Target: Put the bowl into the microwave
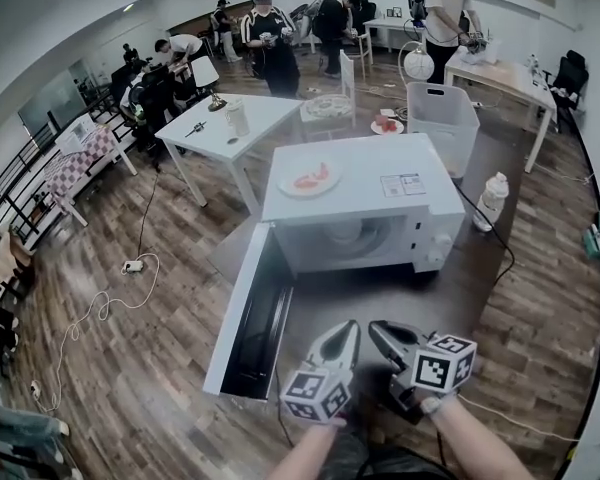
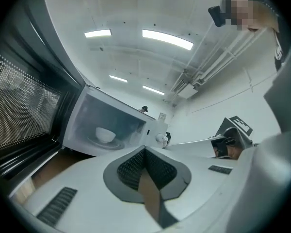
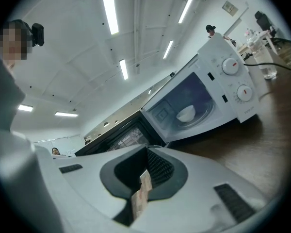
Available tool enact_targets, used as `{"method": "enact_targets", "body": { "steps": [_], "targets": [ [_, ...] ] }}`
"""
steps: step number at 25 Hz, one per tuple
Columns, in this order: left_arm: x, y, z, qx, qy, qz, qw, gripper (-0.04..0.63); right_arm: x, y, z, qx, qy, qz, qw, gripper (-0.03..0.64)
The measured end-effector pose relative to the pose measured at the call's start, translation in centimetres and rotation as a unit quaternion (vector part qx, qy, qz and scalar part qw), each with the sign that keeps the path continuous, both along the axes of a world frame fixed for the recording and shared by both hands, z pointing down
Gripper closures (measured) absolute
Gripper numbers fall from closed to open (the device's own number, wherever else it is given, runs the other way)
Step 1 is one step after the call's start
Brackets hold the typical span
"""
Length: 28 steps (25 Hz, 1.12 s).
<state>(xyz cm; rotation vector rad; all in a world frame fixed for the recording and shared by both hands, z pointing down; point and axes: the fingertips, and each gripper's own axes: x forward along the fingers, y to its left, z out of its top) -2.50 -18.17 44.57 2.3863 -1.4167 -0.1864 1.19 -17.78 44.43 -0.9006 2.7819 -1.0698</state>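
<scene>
A: Left gripper (image 2: 144, 152)?
B: Jaws clenched, nothing between them.
A: Bowl (image 2: 105, 134)?
B: On the turntable (image 2: 115, 145) inside the open microwave (image 1: 355, 208). Probably glazed ceramic: stiff, slick, breakable. Pinch the rim.
A: Right gripper (image 3: 146, 152)?
B: Clenched, empty.

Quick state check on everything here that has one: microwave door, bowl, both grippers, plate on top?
microwave door: open, swung wide.
bowl: upright on the turntable inside the microwave.
left gripper: shut, nothing between the jaws.
right gripper: shut, nothing between the jaws.
plate: on top of the microwave, something red on it.
</scene>
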Motion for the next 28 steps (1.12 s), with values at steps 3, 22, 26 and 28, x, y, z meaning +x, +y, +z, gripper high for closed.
{"method": "enact_targets", "body": {
  "steps": [3,22,26,28],
  "targets": [
    [0.3,0.7,-0.5,-0.001,0.000,0.005,1.0000,0.583,0.1,0.8,-0.7,0.006,-0.001,-0.004,1.000,0.617],
    [3.1,6.2,-2.9,0.008,-0.010,0.044,0.9990,0.583,2.3,6.5,-4.4,0.027,-0.022,-0.030,0.999,0.617],
    [3.5,7.3,-2.9,0.008,-0.010,0.044,0.9989,0.583,2.5,7.6,-4.6,0.032,-0.020,-0.037,0.999,0.617],
    [3.5,7.8,-2.8,0.005,-0.010,0.045,0.9989,0.583,2.5,8.0,-4.5,0.029,-0.021,-0.040,0.999,0.617]
  ]
}}
